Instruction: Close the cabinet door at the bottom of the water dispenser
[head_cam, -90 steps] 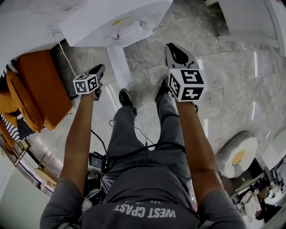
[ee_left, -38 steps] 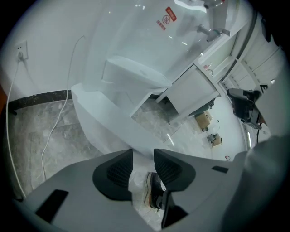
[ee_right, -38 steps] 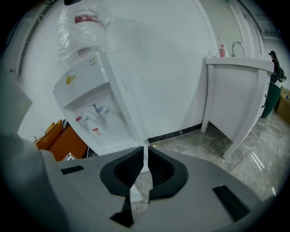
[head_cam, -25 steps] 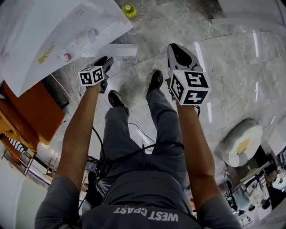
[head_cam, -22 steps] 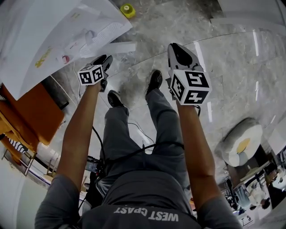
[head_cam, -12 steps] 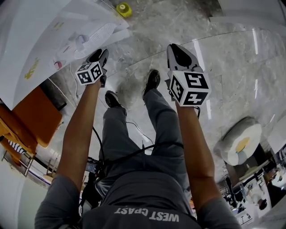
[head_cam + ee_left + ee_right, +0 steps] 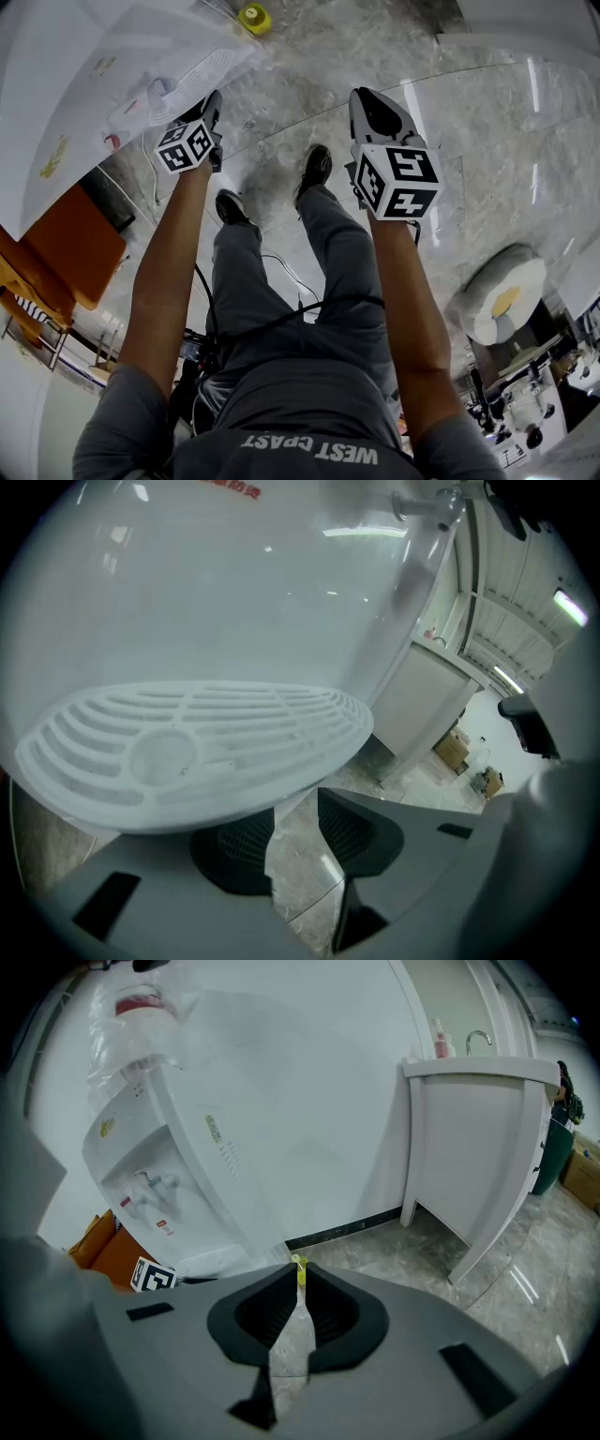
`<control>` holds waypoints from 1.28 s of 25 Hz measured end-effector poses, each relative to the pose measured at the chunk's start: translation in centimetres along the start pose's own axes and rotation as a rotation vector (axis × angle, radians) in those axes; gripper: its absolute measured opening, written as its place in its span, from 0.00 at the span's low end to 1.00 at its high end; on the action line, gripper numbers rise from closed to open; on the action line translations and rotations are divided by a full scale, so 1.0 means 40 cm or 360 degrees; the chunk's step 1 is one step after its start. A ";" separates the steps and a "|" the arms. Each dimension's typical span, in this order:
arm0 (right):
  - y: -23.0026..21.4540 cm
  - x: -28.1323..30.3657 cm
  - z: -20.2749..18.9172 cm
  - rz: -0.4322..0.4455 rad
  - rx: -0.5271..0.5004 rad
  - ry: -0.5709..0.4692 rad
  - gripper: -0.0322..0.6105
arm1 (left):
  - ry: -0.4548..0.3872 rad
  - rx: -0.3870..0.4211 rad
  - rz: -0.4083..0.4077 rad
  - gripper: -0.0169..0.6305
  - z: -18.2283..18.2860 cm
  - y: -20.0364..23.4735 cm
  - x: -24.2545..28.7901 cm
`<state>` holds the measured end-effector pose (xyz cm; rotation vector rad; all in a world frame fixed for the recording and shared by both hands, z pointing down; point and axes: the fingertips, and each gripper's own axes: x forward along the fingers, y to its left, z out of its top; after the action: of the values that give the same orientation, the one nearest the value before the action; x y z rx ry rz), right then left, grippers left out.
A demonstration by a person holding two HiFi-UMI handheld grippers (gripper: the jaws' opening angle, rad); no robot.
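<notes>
The white water dispenser (image 7: 84,84) stands at the upper left of the head view, its grilled drip tray (image 7: 214,64) jutting out. My left gripper (image 7: 214,103) reaches up to that tray. In the left gripper view the drip tray (image 7: 187,747) fills the middle, right above the left gripper (image 7: 295,841), which is open with only floor between its fingers. My right gripper (image 7: 373,108) hangs over the floor to the right, apart from the dispenser, shut and empty. The right gripper view shows the dispenser (image 7: 178,1176) at left behind the right gripper (image 7: 296,1283). The cabinet door cannot be made out.
An orange chair (image 7: 70,248) stands left of the dispenser. A small yellow object (image 7: 251,16) lies on the marble floor beyond it. A white sink cabinet (image 7: 478,1147) stands to the right. A round stool (image 7: 497,305) sits at the right. The person's feet (image 7: 314,167) are between the grippers.
The left gripper has moved up and left in the head view, closer under the drip tray. The white strip beside the dispenser has gone from sight. The right gripper has barely shifted.
</notes>
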<state>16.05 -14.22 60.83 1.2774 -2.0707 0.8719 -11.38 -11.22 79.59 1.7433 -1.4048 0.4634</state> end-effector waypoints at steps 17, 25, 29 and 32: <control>0.017 -0.036 0.041 0.0015 0.0011 0.0002 0.10 | 0.0135 -0.0082 -0.0041 0.27 -0.014 -0.053 -0.057; 0.073 -0.117 0.185 0.0035 -0.0021 -0.0090 0.10 | 0.0139 -0.0021 -0.0262 0.14 0.042 -0.224 -0.223; 0.090 -0.176 0.264 0.0042 -0.0039 -0.0150 0.10 | 0.0083 0.0109 -0.0435 0.08 0.135 -0.347 -0.327; 0.123 -0.235 0.318 0.0057 -0.0074 -0.0194 0.10 | -0.0015 0.0240 -0.0559 0.06 0.234 -0.431 -0.426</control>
<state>13.83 -17.06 44.66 1.3011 -2.2016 0.7743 -2.53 -7.39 55.45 2.0653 -1.0603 0.3751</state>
